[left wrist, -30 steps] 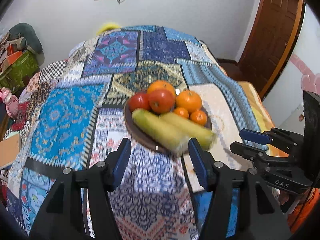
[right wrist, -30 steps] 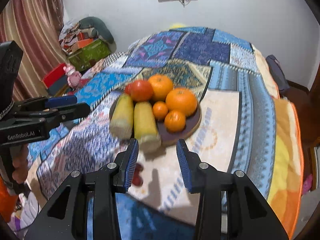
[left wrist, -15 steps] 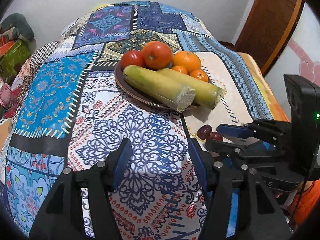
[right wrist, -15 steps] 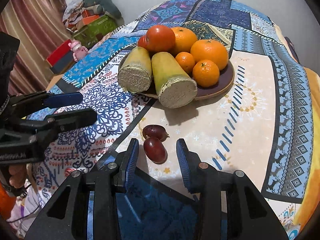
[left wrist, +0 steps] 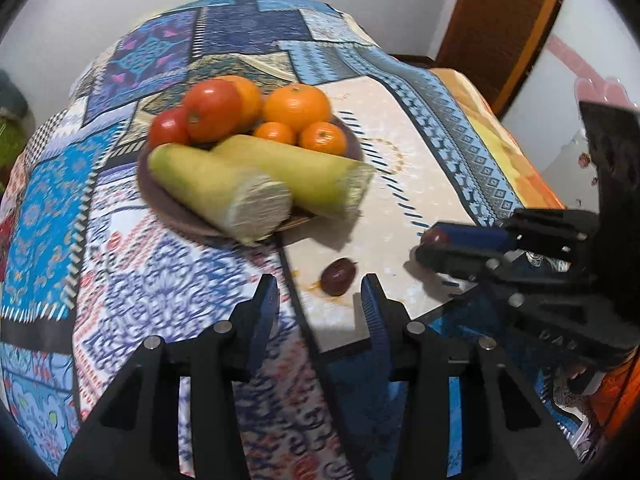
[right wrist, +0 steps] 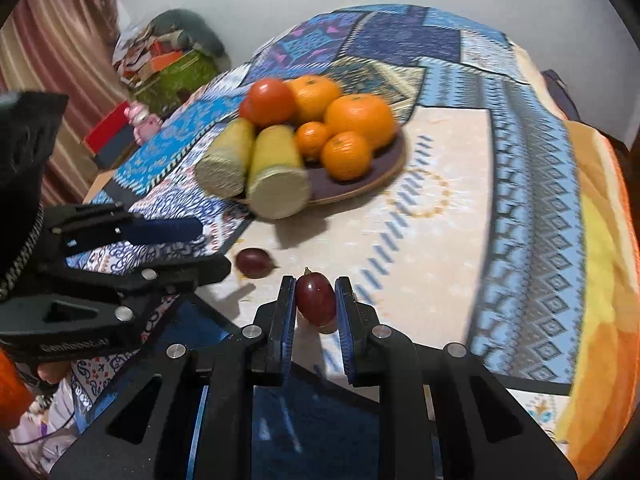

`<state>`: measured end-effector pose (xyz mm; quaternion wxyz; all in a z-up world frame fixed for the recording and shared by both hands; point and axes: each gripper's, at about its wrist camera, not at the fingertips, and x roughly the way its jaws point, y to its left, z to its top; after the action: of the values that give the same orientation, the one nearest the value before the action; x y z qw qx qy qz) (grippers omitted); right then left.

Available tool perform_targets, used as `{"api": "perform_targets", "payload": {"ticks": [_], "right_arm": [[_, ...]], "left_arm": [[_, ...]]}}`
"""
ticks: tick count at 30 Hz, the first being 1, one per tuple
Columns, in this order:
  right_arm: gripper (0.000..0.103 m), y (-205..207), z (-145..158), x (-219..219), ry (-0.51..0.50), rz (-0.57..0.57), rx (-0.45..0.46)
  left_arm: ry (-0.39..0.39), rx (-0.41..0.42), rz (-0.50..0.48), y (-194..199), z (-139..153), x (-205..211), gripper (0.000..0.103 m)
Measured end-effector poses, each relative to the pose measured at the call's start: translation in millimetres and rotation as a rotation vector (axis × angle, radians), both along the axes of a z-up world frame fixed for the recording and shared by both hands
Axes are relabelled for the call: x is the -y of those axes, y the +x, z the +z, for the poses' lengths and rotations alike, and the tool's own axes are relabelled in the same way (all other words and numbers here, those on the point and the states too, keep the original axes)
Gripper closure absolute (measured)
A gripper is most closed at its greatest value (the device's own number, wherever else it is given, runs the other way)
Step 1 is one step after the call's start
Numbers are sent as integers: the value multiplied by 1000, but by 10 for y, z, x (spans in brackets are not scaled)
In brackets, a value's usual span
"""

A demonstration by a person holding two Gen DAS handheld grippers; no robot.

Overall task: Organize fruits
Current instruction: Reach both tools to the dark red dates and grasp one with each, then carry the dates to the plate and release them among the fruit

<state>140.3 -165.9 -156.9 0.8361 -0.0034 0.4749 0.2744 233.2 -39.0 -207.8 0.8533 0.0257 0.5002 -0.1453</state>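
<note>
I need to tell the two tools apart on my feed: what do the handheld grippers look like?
Both look alike: the left gripper and right gripper are angular matte black frames with silver screw heads and ribbed blue pads on the jaws. The left body carries pale lettering, blurred in the right wrist view. No cables or sleeves are clearly visible.

This looks like a home, probably a bedroom: a patchwork quilt [right wrist: 400, 52] covers what seems to be a bed, a wooden door [left wrist: 504, 20] stands in a plain white wall, striped curtains [right wrist: 44, 60] hang beside piled clothes and boxes [right wrist: 168, 60].
</note>
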Motion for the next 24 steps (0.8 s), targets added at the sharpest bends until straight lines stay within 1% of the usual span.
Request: {"api": "perform_targets", "payload": {"ticks": [2, 4, 6, 8, 9, 16, 20, 24], "right_arm": [[85, -2, 20, 78, 10, -18, 3], [85, 2, 39, 131, 20, -30, 6], [85, 2, 46, 160, 29, -36, 7], [85, 2, 52, 167, 36, -36, 8], [85, 2, 54, 157, 38, -34, 8], [85, -6, 65, 142, 44, -26, 10], [85, 3, 145, 158, 51, -33, 28], [85, 39, 254, 147, 57, -40, 55]], "left_arm": [[9, -14, -16, 41, -51, 81, 63], [17, -29, -28, 79, -101, 143, 69], [22, -44, -37, 112, -145, 186, 72], [32, -39, -34, 126, -165, 205, 77], [32, -38, -34, 129, -168, 206, 82], [21, -21, -13, 44, -106, 118, 83], [-6, 3, 25, -39, 30, -40, 83], [-23, 46, 62, -94, 228, -220, 83]]}}
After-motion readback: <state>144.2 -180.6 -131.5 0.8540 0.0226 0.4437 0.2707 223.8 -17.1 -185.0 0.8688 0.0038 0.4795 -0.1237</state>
